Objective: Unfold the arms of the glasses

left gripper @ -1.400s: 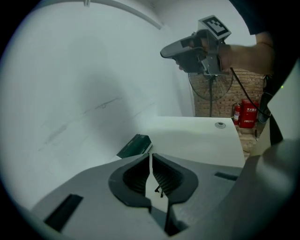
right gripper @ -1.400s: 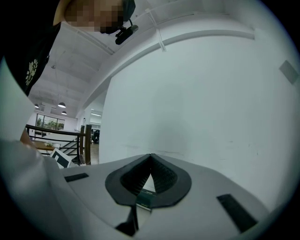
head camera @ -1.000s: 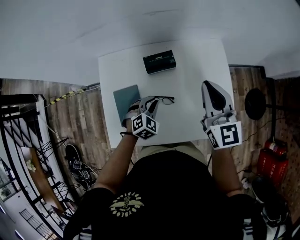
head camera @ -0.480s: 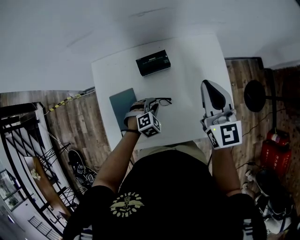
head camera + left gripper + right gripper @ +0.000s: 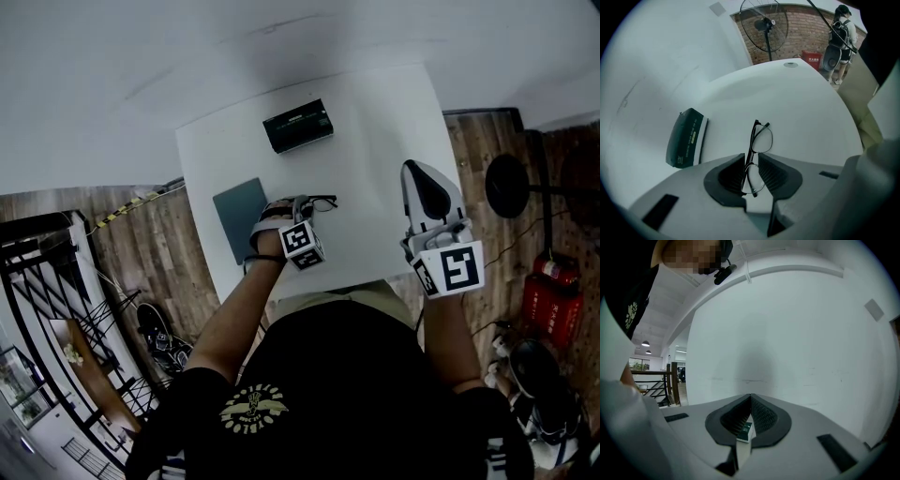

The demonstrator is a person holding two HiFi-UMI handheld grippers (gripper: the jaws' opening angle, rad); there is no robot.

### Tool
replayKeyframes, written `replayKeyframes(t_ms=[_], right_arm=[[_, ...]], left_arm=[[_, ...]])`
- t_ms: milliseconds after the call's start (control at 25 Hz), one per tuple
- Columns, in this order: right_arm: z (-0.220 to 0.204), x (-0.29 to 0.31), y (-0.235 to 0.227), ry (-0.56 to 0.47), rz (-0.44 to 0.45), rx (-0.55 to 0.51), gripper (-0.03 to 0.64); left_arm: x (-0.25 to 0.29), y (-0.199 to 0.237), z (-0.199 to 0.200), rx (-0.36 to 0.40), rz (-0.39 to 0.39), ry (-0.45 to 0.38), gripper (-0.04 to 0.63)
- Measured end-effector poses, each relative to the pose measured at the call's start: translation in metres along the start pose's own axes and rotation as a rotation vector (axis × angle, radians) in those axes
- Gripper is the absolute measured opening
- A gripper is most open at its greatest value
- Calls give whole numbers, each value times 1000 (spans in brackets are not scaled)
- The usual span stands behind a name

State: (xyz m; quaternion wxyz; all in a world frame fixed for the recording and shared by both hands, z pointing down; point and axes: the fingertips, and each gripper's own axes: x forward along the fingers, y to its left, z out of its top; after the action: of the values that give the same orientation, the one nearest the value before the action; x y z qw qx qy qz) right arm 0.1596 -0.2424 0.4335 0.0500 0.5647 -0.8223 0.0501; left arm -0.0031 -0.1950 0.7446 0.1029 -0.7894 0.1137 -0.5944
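Black-rimmed glasses point(image 5: 324, 202) lie with their arms folded on the white table point(image 5: 375, 122), left of its middle. My left gripper point(image 5: 302, 210) points steeply down over their near end. In the left gripper view the glasses point(image 5: 762, 137) run away from me, and the near lens sits in the gap of my left gripper point(image 5: 751, 160), whose jaws stand open around it. My right gripper point(image 5: 419, 171) hovers over the table's right side, shut and empty. In the right gripper view that gripper point(image 5: 751, 398) faces the white wall with its pads together.
A dark green glasses case point(image 5: 297, 125) lies at the back of the table, also in the left gripper view as the case point(image 5: 686, 138). A grey-blue cloth point(image 5: 239, 208) lies left of the glasses. A black round stool point(image 5: 506, 186) and a red object point(image 5: 548, 305) stand right of the table.
My left gripper has sunk toward the table and rolled, so it now straddles the near lens of the glasses. The right gripper has stayed shut and almost still.
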Motion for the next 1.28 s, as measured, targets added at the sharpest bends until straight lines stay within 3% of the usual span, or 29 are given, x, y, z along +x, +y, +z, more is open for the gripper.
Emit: replayKeyframes(t_ms=[560,920,1280], right_arm=[[6,-8,-4,-13,13,13,2],[21,-26,-4,-31,43,0,2],[29,-49,-7,-37,69,-14,2]], left_arm=[[15,-1,4,101,16,56,56],[0,8,-1,-30,90,43,37],[-26,17,9,-194,186,-54,35]])
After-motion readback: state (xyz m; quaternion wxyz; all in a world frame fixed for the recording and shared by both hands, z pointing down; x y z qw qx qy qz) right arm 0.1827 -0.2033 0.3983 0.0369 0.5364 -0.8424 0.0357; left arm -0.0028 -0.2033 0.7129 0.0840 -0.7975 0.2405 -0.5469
